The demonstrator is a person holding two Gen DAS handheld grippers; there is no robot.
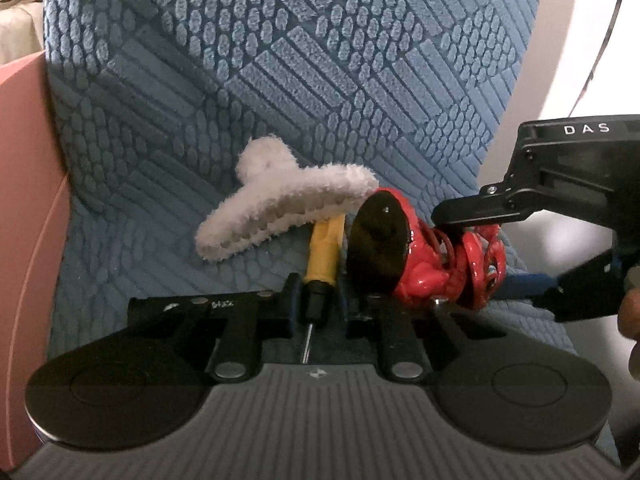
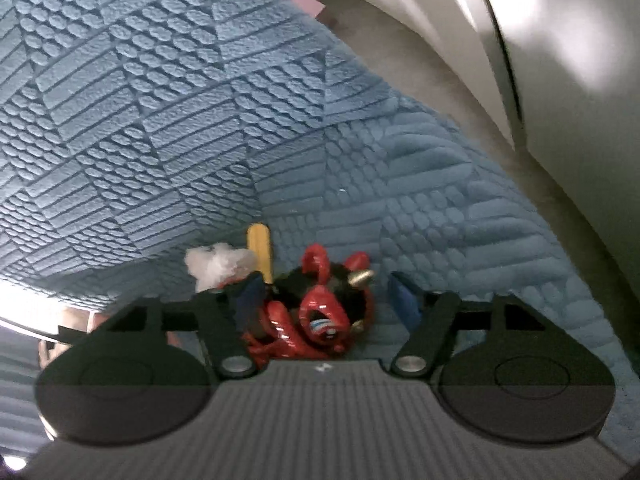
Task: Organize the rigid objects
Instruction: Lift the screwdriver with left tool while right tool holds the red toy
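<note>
A yellow-handled screwdriver (image 1: 322, 258) lies on the blue textured fabric (image 1: 280, 80), its black collar and shaft between my left gripper's (image 1: 318, 308) fingers, which are shut on it. A fluffy white hair claw (image 1: 280, 204) lies over the handle's far end. A red toy figure on a black round base (image 1: 424, 256) lies to the right. My right gripper (image 2: 326, 300) is open around the red toy (image 2: 316, 316); its fingers also show in the left wrist view (image 1: 468, 214). The screwdriver handle (image 2: 260, 248) and claw (image 2: 218, 266) show beyond.
A pink panel (image 1: 24, 220) borders the fabric on the left. A pale wall or furniture edge (image 2: 460, 40) runs along the right of the blue fabric (image 2: 160, 120). A person's hand (image 1: 632, 320) shows at the right edge.
</note>
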